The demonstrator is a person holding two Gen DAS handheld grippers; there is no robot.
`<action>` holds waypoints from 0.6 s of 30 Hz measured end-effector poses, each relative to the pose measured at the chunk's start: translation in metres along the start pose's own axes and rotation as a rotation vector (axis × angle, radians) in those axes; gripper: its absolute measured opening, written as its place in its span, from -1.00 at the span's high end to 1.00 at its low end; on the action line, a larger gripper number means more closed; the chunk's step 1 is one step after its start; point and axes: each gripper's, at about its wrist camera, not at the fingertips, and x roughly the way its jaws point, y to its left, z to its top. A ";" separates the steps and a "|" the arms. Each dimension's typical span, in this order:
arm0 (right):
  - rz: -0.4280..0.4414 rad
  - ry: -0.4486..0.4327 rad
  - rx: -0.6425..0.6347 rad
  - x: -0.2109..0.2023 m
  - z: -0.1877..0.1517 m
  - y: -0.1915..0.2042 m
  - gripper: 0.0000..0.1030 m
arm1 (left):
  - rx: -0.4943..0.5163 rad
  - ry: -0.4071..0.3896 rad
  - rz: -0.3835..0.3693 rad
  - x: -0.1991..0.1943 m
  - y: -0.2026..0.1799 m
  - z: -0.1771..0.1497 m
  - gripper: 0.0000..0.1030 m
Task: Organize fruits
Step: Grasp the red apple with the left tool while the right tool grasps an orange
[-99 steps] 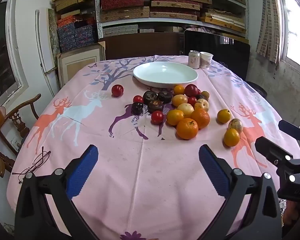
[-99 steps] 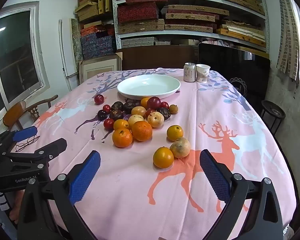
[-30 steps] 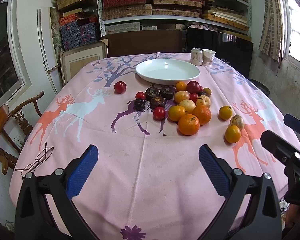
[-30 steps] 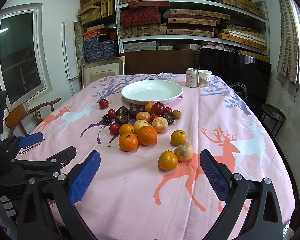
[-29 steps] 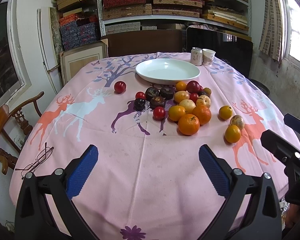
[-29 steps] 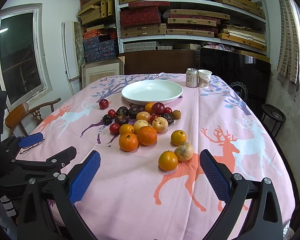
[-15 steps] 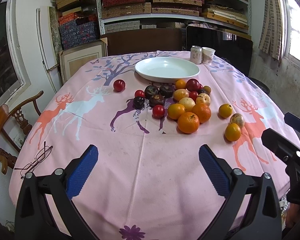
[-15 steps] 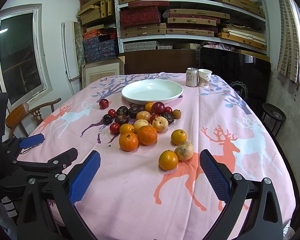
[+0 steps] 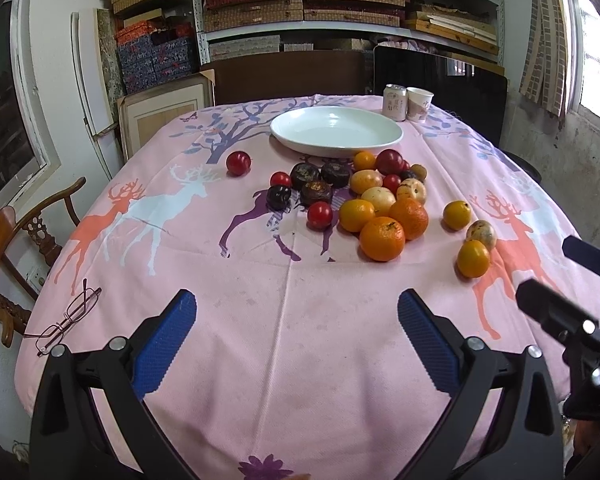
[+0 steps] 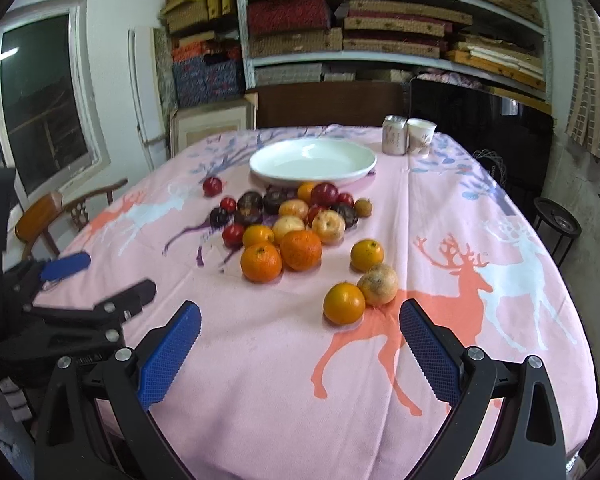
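A pile of fruits (image 9: 364, 196) lies mid-table: oranges, red plums, dark mangosteens, pale apples; the same pile shows in the right wrist view (image 10: 288, 224). An empty white plate (image 9: 336, 130) (image 10: 313, 165) stands just behind it. One red plum (image 9: 238, 163) lies apart at the left. Three loose fruits sit at the right, the nearest an orange (image 10: 343, 303). My left gripper (image 9: 296, 332) is open and empty above the near cloth. My right gripper (image 10: 300, 336) is open and empty, just short of that orange.
A pink deer-print tablecloth (image 9: 284, 320) covers the table. A drink can (image 9: 394, 97) and a paper cup (image 9: 419, 104) stand behind the plate. Eyeglasses (image 9: 66, 316) lie at the near left edge. A wooden chair (image 9: 16, 240) stands left of the table; shelves fill the back.
Both grippers have shifted slightly forward and lower towards the table; the fruits look a little nearer. Both stay open and nothing on the table has moved.
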 end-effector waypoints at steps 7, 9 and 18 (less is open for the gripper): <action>0.098 0.099 0.154 0.040 -0.024 -0.044 -0.93 | -0.007 0.100 -0.083 0.037 0.012 0.000 -0.92; 0.176 0.093 0.192 0.046 -0.033 -0.054 -0.93 | -0.001 0.115 -0.074 0.047 0.012 0.002 -0.92; 0.179 0.105 0.306 0.062 -0.029 -0.091 -0.93 | 0.038 0.167 -0.074 0.085 0.024 0.014 -0.92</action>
